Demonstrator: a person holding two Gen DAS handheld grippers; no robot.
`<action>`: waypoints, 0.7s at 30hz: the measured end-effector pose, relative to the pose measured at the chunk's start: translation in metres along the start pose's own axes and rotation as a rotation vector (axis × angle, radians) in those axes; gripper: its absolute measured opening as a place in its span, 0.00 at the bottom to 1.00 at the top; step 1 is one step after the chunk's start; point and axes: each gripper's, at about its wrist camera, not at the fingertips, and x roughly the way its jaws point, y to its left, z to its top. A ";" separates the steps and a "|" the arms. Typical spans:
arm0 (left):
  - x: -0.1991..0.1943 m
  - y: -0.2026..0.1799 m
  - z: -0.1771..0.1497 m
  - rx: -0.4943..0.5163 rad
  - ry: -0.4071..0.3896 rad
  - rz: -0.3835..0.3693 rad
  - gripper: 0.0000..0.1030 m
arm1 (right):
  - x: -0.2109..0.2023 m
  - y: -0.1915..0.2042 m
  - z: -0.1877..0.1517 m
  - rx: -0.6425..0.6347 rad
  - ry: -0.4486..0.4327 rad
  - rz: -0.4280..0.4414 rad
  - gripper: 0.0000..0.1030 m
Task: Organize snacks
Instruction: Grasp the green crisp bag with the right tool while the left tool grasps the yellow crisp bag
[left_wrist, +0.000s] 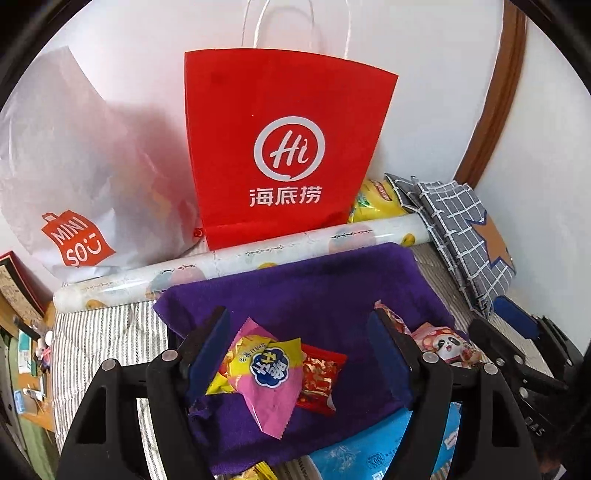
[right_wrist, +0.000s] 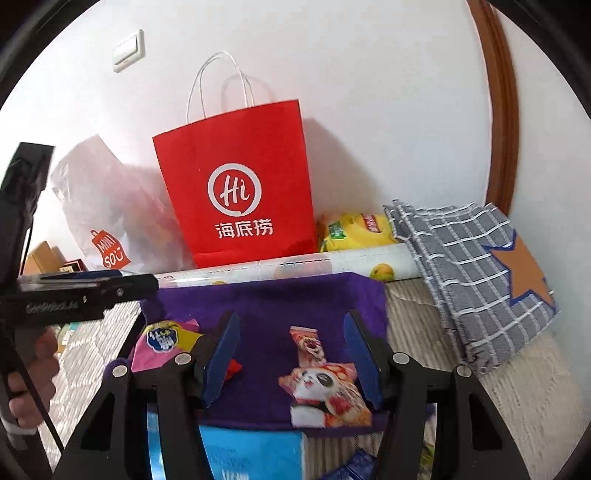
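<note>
Hovering with both sets of jaws apart, your left gripper (left_wrist: 295, 354) frames the pink chip packet (left_wrist: 264, 380) on the purple cloth (left_wrist: 314, 288); your right gripper (right_wrist: 291, 362) frames the panda packet (right_wrist: 325, 395) (slippery wrappers may squirt free, or cloth get pinched).

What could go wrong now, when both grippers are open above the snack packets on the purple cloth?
1. Under the left gripper, the pink-and-yellow packet overlaps the small red packet, so closing may catch both.
2. The purple cloth is soft, so the fingers may pinch it and drag the other snacks.
3. The right gripper frames the panda packet and a slim packet close together; it may grab the wrong one.
</note>
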 end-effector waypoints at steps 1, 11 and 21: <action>-0.002 0.000 0.001 -0.002 -0.001 -0.001 0.73 | -0.006 0.000 -0.001 -0.009 -0.001 -0.012 0.56; -0.019 -0.002 0.003 -0.041 -0.001 -0.048 0.80 | -0.045 -0.022 -0.019 -0.080 -0.004 -0.142 0.73; -0.030 -0.005 0.002 -0.048 0.005 -0.035 0.85 | -0.066 -0.065 -0.052 -0.002 0.075 -0.164 0.73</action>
